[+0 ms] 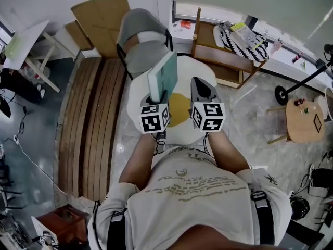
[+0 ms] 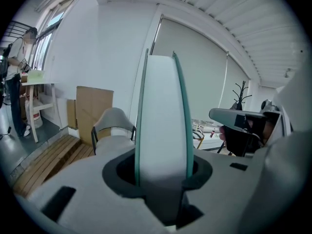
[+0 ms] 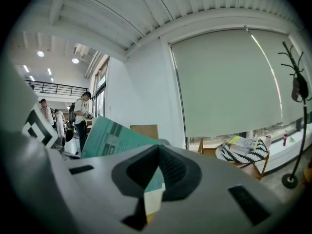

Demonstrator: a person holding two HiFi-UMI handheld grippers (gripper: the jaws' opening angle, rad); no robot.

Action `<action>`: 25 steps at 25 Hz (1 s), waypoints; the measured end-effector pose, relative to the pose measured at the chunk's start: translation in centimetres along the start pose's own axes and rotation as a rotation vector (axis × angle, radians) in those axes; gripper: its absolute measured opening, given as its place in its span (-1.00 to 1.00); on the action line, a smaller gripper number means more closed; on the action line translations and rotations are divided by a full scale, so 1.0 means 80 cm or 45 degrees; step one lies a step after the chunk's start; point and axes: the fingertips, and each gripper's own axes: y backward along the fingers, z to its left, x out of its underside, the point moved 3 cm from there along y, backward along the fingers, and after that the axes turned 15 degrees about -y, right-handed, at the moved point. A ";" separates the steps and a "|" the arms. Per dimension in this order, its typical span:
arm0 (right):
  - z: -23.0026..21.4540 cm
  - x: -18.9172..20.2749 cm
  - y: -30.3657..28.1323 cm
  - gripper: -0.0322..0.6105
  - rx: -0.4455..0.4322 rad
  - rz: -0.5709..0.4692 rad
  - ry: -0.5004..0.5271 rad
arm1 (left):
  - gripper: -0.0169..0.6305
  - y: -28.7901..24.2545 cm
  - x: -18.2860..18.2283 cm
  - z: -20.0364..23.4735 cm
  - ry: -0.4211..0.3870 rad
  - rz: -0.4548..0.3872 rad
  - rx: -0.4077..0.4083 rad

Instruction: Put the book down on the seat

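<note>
You have two grippers in play, one book and one grey chair (image 1: 144, 50).

Starting at 9 o'clock in the head view, a slatted wooden bench (image 1: 96, 124) runs along the floor, with one sheet of cardboard (image 1: 101, 14) leaning on the wall at 11 o'clock.

Your left gripper (image 1: 157, 95) is clamped on the lower edge of the book (image 1: 164, 74). The book stands on edge in the air over a round white mat (image 1: 136, 95), short of the chair at 12 o'clock.

Your right gripper (image 1: 202, 85) is just beside it at 3 o'clock, with its jaws together and nothing in them.

Both your forearms reach straight forward, side by side, marker cubes up.

At 1 o'clock there is one wooden rack with a striped cushion (image 1: 244, 40), and at 3 o'clock one small round stool (image 1: 304, 121).

The left gripper view alone shows the grip. The left gripper (image 2: 163, 174) pinches the book (image 2: 163, 121) by its teal covers, white pages facing you, with the chair (image 2: 113, 123) at 10 o'clock behind.

In the right gripper view, only a thin slit shows in the right gripper (image 3: 157, 167). The book's (image 3: 109, 138) printed teal cover sits at 9 o'clock. People stand far off at the left there.
</note>
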 end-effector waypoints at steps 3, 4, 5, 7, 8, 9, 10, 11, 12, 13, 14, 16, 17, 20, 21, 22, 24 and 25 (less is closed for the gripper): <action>-0.005 -0.006 -0.015 -0.82 0.014 -0.006 -0.010 | -0.45 -0.013 -0.004 0.007 -0.005 0.011 0.016; -0.008 -0.006 -0.018 -0.82 0.018 -0.005 -0.014 | -0.45 -0.017 -0.004 0.007 -0.008 0.018 0.022; -0.012 -0.004 -0.020 -0.82 0.023 0.000 -0.019 | -0.45 -0.022 -0.003 0.007 -0.007 0.027 0.026; -0.023 -0.001 -0.025 -0.82 0.029 0.016 -0.028 | -0.45 -0.034 -0.001 0.006 0.005 0.048 0.032; -0.029 -0.001 -0.029 -0.82 0.030 0.024 -0.033 | -0.45 -0.040 -0.001 0.004 0.012 0.057 0.035; -0.037 -0.001 -0.032 -0.82 0.030 0.030 -0.037 | -0.45 -0.047 -0.001 0.002 0.014 0.065 0.037; -0.044 -0.002 -0.036 -0.82 0.030 0.034 -0.040 | -0.45 -0.054 -0.001 0.000 0.013 0.072 0.035; -0.051 -0.004 -0.041 -0.82 0.028 0.037 -0.041 | -0.45 -0.061 -0.002 -0.002 0.010 0.079 0.030; -0.057 -0.007 -0.046 -0.82 0.027 0.041 -0.041 | -0.45 -0.068 -0.004 -0.002 0.008 0.088 0.023; -0.062 -0.011 -0.050 -0.82 0.024 0.043 -0.042 | -0.45 -0.074 -0.006 -0.002 0.008 0.100 0.019; -0.066 -0.016 -0.052 -0.82 0.022 0.042 -0.042 | -0.45 -0.079 -0.008 -0.003 0.007 0.112 0.018; -0.077 -0.020 -0.054 -0.82 0.025 0.044 -0.045 | -0.45 -0.088 -0.010 -0.005 0.004 0.132 0.016; -0.084 -0.019 -0.056 -0.82 0.032 0.055 -0.048 | -0.45 -0.094 -0.010 -0.005 0.005 0.141 0.012; -0.106 -0.008 -0.064 -0.82 0.046 0.103 -0.066 | -0.45 -0.113 -0.004 -0.008 0.012 0.185 0.005; -0.112 -0.004 -0.063 -0.82 0.048 0.116 -0.070 | -0.45 -0.117 0.002 -0.010 0.011 0.209 0.006; -0.118 -0.001 -0.062 -0.82 0.052 0.125 -0.075 | -0.45 -0.120 0.011 -0.012 0.011 0.235 0.008; -0.130 0.005 -0.059 -0.82 0.067 0.139 -0.084 | -0.45 -0.127 0.030 -0.018 0.014 0.290 0.018; -0.137 0.007 -0.058 -0.82 0.077 0.146 -0.090 | -0.45 -0.131 0.038 -0.022 0.015 0.317 0.025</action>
